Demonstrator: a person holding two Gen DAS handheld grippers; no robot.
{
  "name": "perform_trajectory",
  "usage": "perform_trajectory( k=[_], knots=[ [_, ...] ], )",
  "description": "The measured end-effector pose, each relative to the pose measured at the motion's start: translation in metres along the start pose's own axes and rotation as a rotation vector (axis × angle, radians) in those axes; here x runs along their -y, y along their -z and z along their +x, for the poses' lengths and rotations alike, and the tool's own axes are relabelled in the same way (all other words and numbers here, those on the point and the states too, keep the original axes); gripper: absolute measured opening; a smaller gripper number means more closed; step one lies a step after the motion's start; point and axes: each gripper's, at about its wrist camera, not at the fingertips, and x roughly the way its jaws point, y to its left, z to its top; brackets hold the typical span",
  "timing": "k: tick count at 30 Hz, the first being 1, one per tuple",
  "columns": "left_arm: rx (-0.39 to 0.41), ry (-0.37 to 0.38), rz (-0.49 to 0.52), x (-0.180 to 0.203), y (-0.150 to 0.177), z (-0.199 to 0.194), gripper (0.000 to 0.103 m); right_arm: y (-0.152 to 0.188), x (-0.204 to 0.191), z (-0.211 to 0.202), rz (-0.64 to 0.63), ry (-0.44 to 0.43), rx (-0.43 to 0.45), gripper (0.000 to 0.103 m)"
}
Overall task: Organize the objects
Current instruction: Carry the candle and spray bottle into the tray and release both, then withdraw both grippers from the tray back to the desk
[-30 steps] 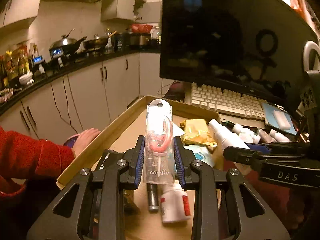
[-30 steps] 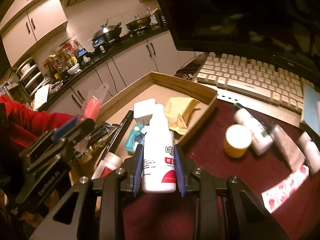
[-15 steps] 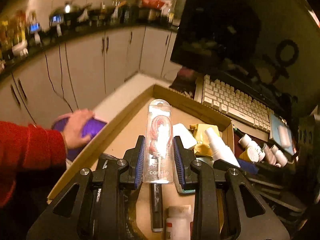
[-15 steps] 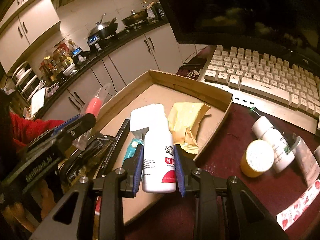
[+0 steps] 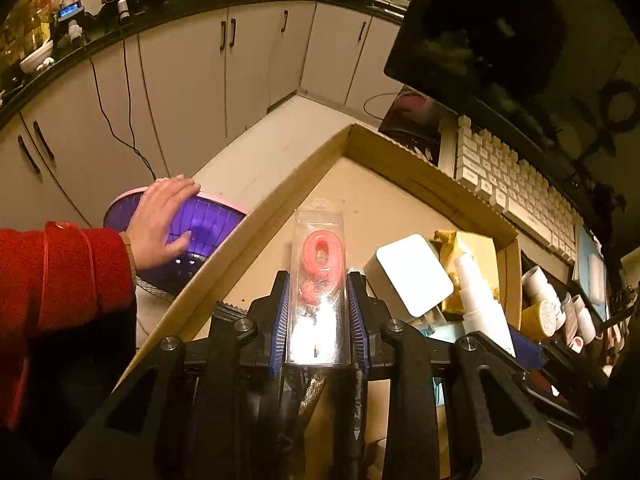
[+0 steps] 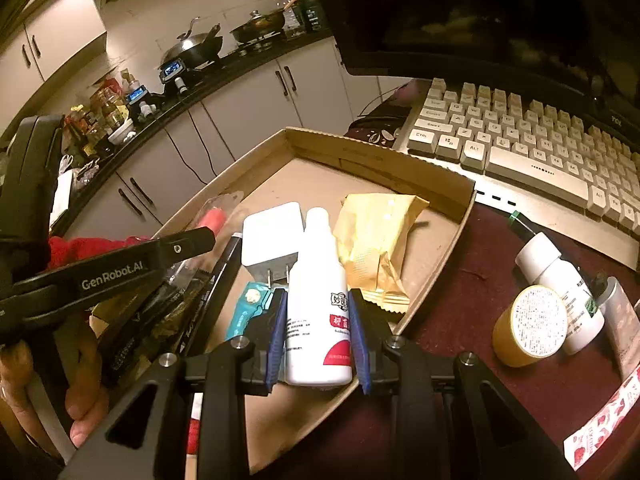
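One cardboard tray on the maroon desk, holding one white power adapter, one yellow foil packet, one teal pack. Two grippers over it: right gripper clamped on one white spray bottle, left gripper pinching one clear packet with a pink coil. Beside the tray, two small bottles: one white, one yellow.
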Motion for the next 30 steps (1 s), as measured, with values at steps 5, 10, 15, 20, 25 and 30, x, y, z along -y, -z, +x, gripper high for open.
perform_trajectory(
  k=[5,10,15,20,25,30],
  knots=[
    [-0.041,-0.004,0.031,0.005,0.001,0.006,0.027,0.000,0.001,0.000,0.020,-0.007,-0.001,0.030],
    [0.016,0.010,0.021,0.003,0.005,-0.005,0.034,0.001,0.001,-0.009,0.031,-0.029,0.016,0.030],
    [0.059,0.041,0.039,0.013,0.011,-0.017,0.046,0.009,0.003,-0.026,0.029,-0.060,0.049,0.044],
    [0.170,0.065,0.074,0.034,0.029,-0.044,0.046,0.020,0.009,-0.053,-0.015,-0.075,0.097,0.057],
    [0.231,0.172,0.166,0.072,0.051,-0.070,0.053,0.037,0.037,-0.084,0.020,-0.031,0.140,0.065],
    [0.211,0.246,0.237,0.107,0.064,-0.076,0.057,0.059,0.077,-0.101,0.117,0.025,0.137,0.065]
  ],
)
